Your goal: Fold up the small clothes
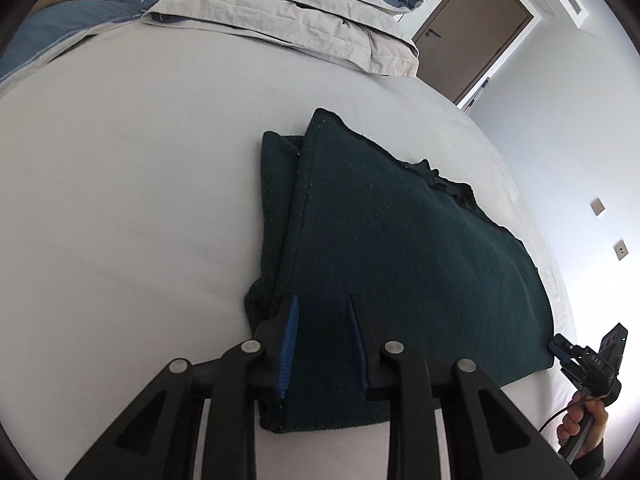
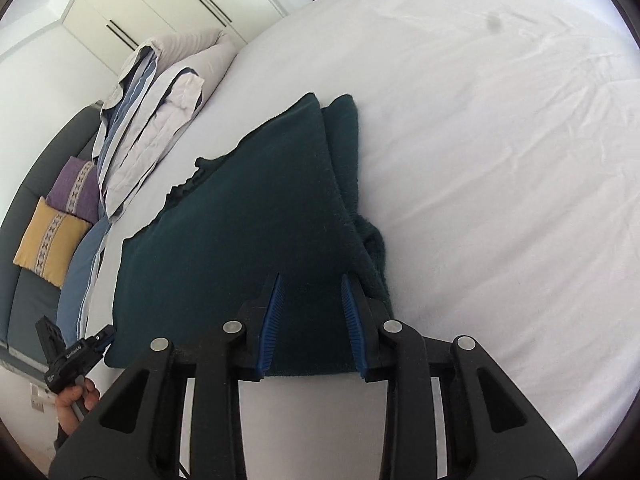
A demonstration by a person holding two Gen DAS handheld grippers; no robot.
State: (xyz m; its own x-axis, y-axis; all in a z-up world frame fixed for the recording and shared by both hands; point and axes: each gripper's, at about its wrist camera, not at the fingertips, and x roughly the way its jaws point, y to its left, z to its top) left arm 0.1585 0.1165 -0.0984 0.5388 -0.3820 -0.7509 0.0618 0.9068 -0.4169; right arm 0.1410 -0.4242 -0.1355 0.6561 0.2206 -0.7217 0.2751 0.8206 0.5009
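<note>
Dark green garment [image 1: 380, 264] lies mid-frame on the bed [image 1: 120, 200], already doubled over with its edges uneven, so we've folds left, left tongs [image 1: 324, 344] and right tongs [image 2: 310, 320] both spread, gripping nothing.

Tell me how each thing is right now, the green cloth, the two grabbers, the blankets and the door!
Dark green garment: folded over, lying flat on the bed.
Left gripper: open, over the garment's near edge.
Right gripper: open, over the garment's near edge.
Bedding: folded, stacked at the bed's far end.
Door: shut.
Bed sheet: spread out, lightly wrinkled.
</note>
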